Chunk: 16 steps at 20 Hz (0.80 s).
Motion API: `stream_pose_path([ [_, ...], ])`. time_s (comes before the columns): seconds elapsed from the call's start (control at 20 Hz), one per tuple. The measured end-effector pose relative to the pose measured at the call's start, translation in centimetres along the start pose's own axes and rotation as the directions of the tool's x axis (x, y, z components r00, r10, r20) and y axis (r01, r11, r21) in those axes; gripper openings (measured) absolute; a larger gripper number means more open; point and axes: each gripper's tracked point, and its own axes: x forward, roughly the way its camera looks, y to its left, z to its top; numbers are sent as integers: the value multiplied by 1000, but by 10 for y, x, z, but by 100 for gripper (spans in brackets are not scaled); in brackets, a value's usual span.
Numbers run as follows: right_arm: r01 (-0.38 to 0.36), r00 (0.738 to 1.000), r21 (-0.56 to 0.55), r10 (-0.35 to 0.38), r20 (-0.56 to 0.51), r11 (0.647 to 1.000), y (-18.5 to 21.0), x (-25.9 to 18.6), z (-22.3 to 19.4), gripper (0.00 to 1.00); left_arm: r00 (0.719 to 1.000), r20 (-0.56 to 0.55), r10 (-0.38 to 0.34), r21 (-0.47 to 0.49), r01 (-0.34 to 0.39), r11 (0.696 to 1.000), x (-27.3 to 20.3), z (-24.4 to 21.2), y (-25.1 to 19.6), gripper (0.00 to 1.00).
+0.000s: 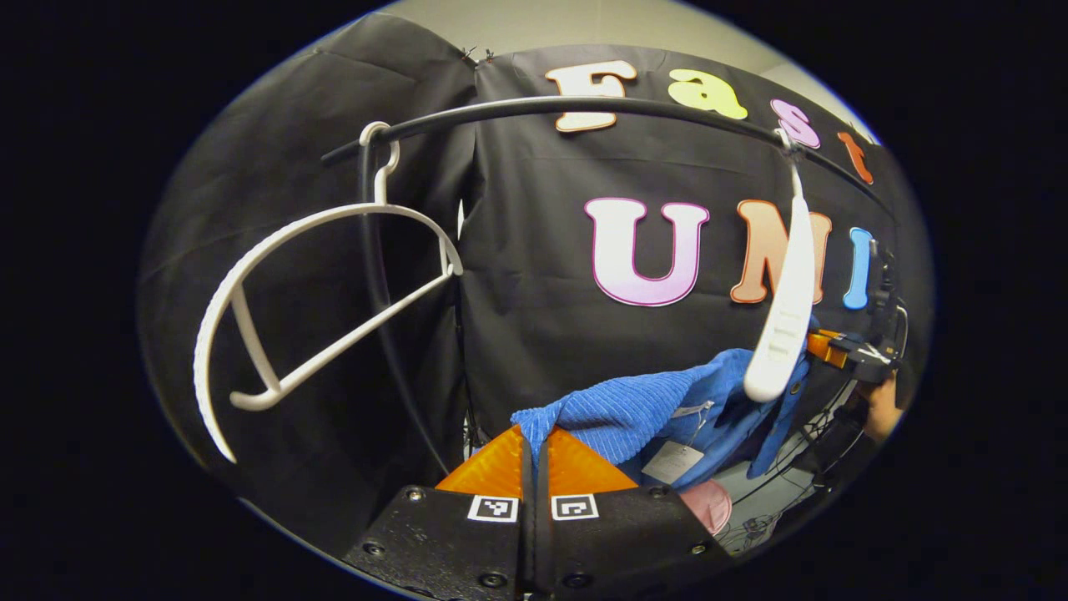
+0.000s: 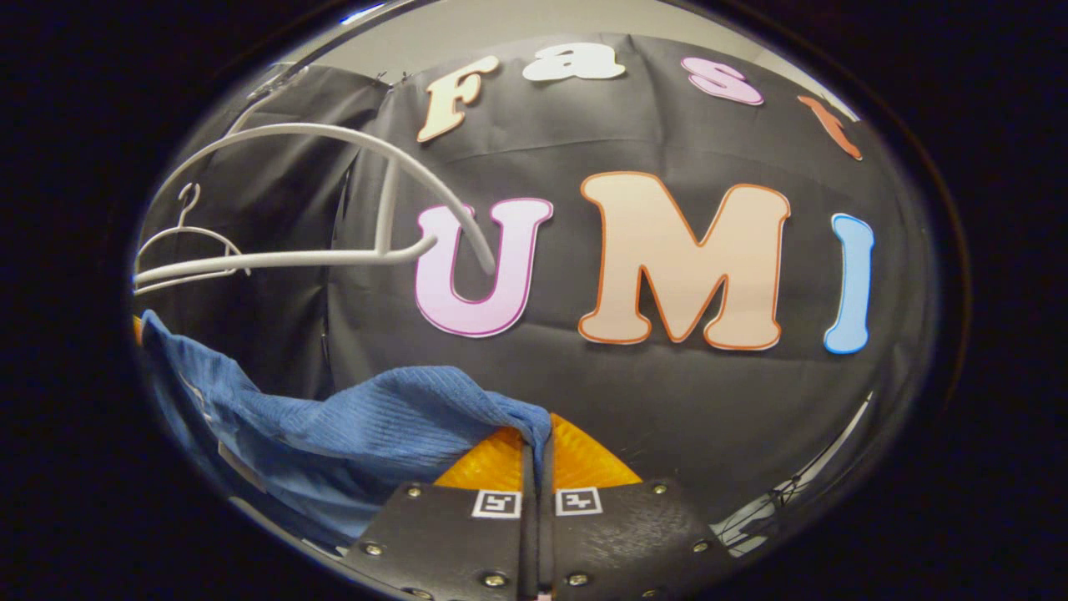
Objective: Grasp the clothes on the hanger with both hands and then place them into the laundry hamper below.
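Fingers of the left gripper [image 1: 534, 434] were pinched tight on one corner of the blue clothes [image 1: 651, 409], and the right gripper [image 2: 538, 434] pinched another. The clothes hung off the white hanger [image 2: 334, 200]. Dropping them into the hamper was left.

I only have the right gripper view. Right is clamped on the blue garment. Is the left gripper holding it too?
Observer: Yes. In the left gripper view the left gripper is shut on a corner of the blue garment.
Operator: Is the garment off its hanger?
Observer: It looks so. The near white hanger hangs bare on the black rail, with the garment bunched below it.
Operator: Anything under the garment?
Observer: Something pink sits below it; I cannot tell whether it is the hamper.
Operator: Tags?
Observer: A paper tag dangles from the garment.
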Motion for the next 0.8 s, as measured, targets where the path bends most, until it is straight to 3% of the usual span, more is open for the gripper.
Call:
stream_pose_path([
  [0.5, -75, 996, 22, 76, -52, 997, 9, -77, -36, 1, 998, -65, 27, -27, -29, 999, -28, -52, -39, 1],
  [0.8, -65, 996, 62, 69, -58, 996, 19, -105, -39, 1, 996, -70, -49, 18, 51, 999, -20, -68, -88, 1],
])
